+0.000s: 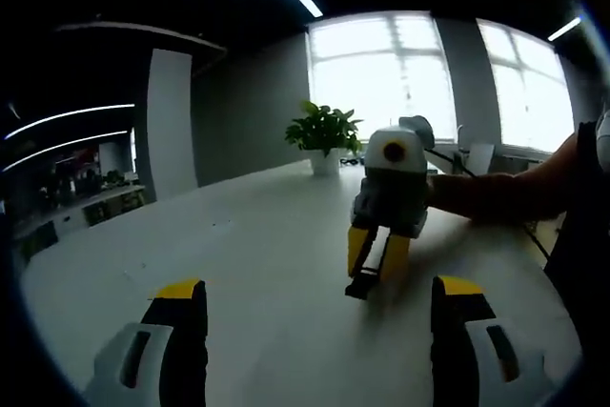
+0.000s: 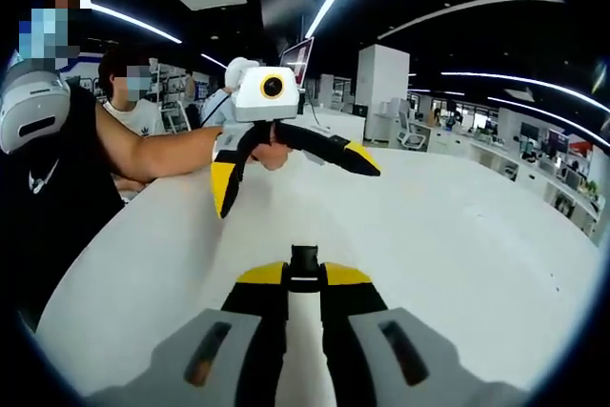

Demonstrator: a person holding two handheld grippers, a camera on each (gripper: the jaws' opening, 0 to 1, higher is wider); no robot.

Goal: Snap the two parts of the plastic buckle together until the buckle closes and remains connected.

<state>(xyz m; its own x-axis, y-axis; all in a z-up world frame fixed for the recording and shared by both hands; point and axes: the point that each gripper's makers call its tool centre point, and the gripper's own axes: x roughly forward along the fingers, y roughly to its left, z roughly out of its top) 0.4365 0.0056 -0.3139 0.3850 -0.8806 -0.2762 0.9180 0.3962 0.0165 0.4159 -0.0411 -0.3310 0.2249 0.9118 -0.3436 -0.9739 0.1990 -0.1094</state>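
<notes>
A black plastic buckle part sticks up between my right gripper's yellow-tipped jaws, which are shut on it just above the white table. In the left gripper view that same right gripper stands tip-down on the table ahead, with the black buckle part poking out at its tips. My left gripper is wide open with nothing between its jaws. It faces the right one across the table, and the left gripper hovers open, held by a person's hand.
The large white table spreads out around both grippers. A potted plant stands at its far edge by bright windows. A person's forearm reaches in from the right. Seated people are beyond the table's left side.
</notes>
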